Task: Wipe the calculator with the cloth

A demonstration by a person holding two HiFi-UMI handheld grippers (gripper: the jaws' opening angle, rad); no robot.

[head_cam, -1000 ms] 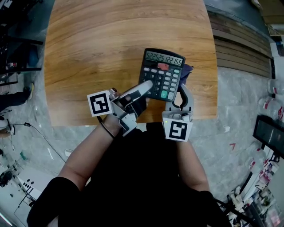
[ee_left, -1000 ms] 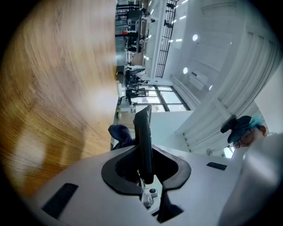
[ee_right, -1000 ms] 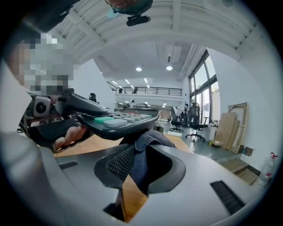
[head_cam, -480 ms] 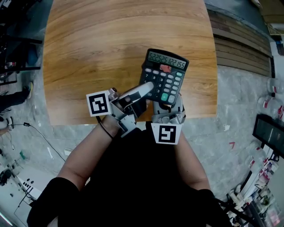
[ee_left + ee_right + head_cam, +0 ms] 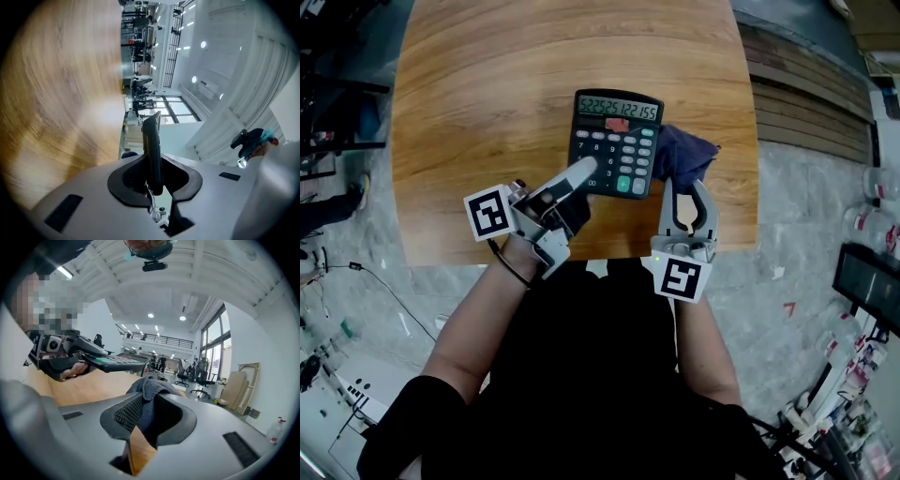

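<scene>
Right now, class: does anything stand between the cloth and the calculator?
Nothing visible does. The cloth, clamped in the right hand-held gripper, sits just beside the calculator, which the left hand-held gripper holds.

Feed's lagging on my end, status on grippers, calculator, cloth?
Left gripper shut on calculator, held off the table. Right gripper shut on cloth, at calculator's right edge. Nothing in the way.

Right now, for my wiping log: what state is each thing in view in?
calculator: display showing digits, held up off the table, lower left edge clamped.
cloth: bunched up, clamped, beside the calculator's right edge.
left gripper: shut on the calculator.
right gripper: shut on the cloth.
</scene>
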